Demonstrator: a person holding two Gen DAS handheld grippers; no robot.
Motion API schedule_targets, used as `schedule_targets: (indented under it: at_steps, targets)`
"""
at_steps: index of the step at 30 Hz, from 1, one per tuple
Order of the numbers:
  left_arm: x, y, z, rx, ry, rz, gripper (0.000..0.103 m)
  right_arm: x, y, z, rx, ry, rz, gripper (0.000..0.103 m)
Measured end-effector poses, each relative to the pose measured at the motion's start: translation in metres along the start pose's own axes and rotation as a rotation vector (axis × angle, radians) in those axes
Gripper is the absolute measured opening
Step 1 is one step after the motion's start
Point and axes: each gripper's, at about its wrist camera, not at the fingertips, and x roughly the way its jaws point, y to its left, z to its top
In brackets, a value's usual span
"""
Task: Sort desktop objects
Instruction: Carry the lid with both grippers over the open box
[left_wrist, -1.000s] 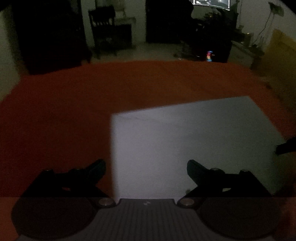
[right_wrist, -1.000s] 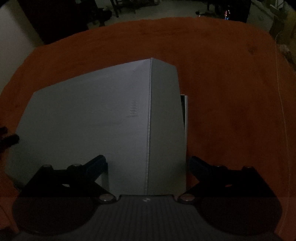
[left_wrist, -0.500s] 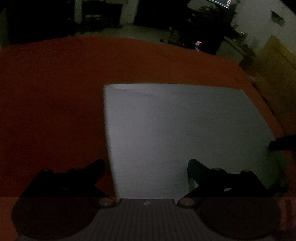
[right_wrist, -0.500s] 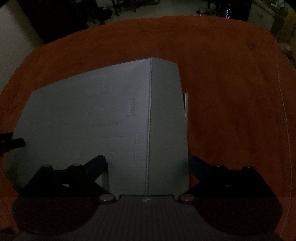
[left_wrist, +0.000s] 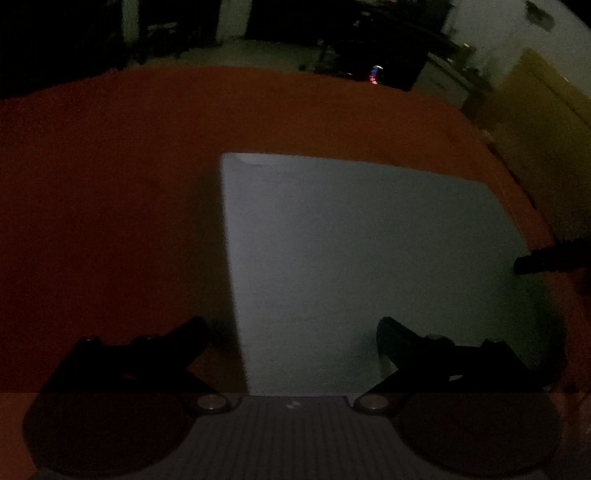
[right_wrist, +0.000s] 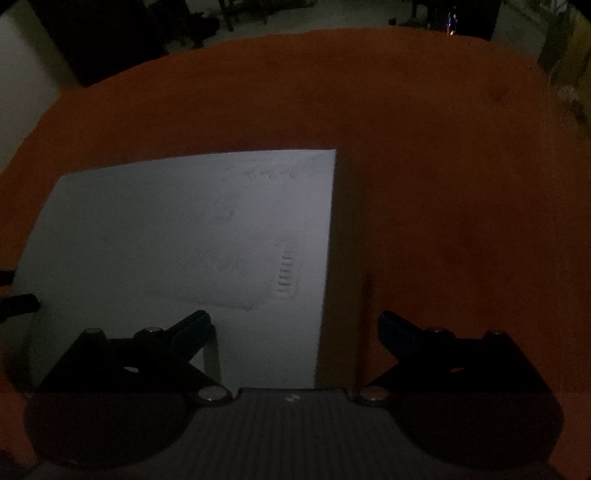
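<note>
— Place of the white box (left_wrist: 369, 258)?

— Flat on the red counter (left_wrist: 110, 184), between the two grippers. Fills the left wrist view from centre out to 3 o'clock, and the right wrist view from centre out to 9 o'clock. Pale, with faint print on top, too dim to read. Hard to say whether a box or a thick folder.

— State of the left gripper (left_wrist: 291, 328)?

— Spread wide, holding nothing. Straddles the box's 9 o'clock edge, with one finger over bare counter and the other over the box top. Touching or hovering just above, cannot tell in this light.

— And the right gripper (right_wrist: 295, 321)?

— Also spread wide, also empty. Straddles the opposite edge, at 3 o'clock on the box. Shows too as a dark fingertip at 3 o'clock in the left wrist view.

— Why so placed?

— Probably for a two-sided hold. Looks too broad for one gripper, so one at each side keeps it level. Fits two readings, though: about to close on the edges for a lift, or opened again after a set-down.

— Risks?

— Thin edge, smooth face. Likely to slip or tilt under an uneven pinch. No other desktop things in sight, so no telling where sorted things belong.
</note>
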Motion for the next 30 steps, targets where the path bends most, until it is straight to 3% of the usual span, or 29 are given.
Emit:
schedule_targets:
  at_steps: [5,8,12,17,22,30]
  targets:
    - [0.007,0.004,-0.005,-0.026,0.022,-0.049,0.102,0.007,-0.005,-0.001,0.036,0.039,0.103,0.100]
    - [0.009,0.003,-0.006,-0.024,0.023,-0.053,0.101,0.004,0.003,-0.008,0.011,0.038,0.107,0.101]
    - [-0.004,-0.003,-0.009,-0.020,0.019,-0.060,0.101,-0.012,0.021,-0.020,-0.080,0.006,0.050,0.101]
    - [-0.018,0.009,-0.014,-0.086,0.023,-0.124,0.101,-0.033,0.020,-0.033,-0.078,0.018,0.060,0.101]
    - [-0.001,-0.006,-0.026,0.001,0.044,-0.040,0.103,-0.034,0.016,-0.044,-0.108,0.027,0.034,0.102]
    - [0.005,-0.008,-0.026,-0.034,0.023,-0.016,0.103,-0.033,0.005,-0.044,-0.049,0.024,0.037,0.103]
